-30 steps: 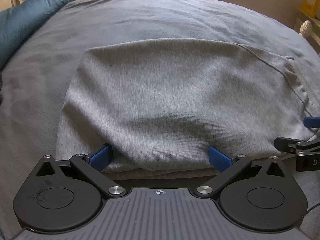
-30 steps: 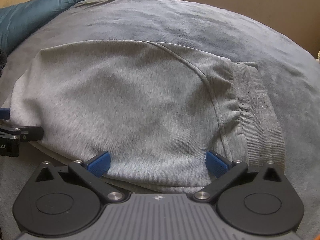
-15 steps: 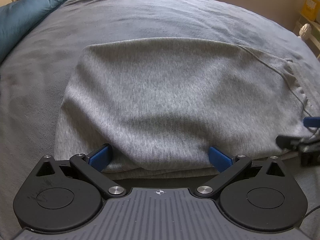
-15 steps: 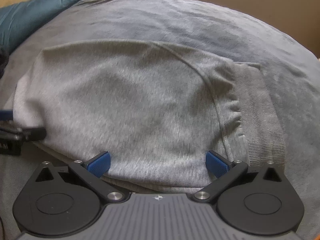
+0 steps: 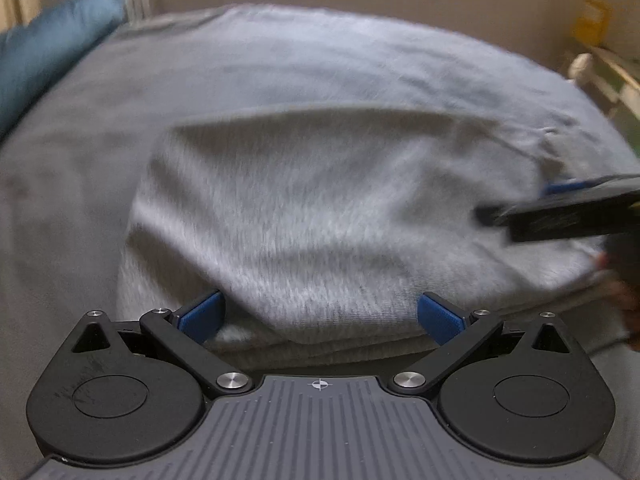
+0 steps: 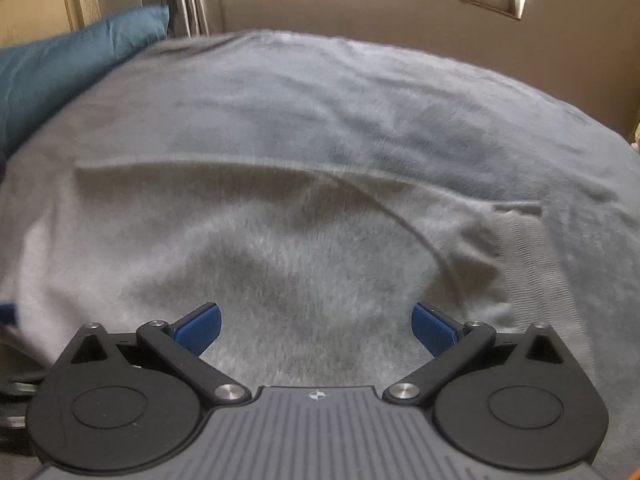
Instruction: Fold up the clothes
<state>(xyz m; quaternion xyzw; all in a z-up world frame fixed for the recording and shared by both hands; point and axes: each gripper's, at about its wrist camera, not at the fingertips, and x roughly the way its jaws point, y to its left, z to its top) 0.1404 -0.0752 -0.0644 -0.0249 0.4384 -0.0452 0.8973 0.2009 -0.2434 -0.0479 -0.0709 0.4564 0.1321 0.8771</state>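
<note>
A folded light grey sweatshirt [image 5: 332, 216] lies flat on the grey bed; it also shows in the right wrist view [image 6: 280, 256], with its ribbed hem [image 6: 528, 264] at the right. My left gripper [image 5: 320, 316] is open, its blue pads on either side of the near folded edge. My right gripper [image 6: 316, 328] is open above the garment, holding nothing. It shows blurred in the left wrist view [image 5: 560, 216], over the right part of the sweatshirt.
A grey blanket [image 6: 360, 96] covers the bed. A teal pillow [image 6: 68, 68] lies at the far left, also seen in the left wrist view [image 5: 44, 48]. A beige wall [image 6: 400, 12] and a bright window sill stand behind the bed.
Both grippers have lifted and tilted up, so more of the room shows. The right gripper has risen over the sweatshirt's right side. The views are motion-blurred. Both stay open.
</note>
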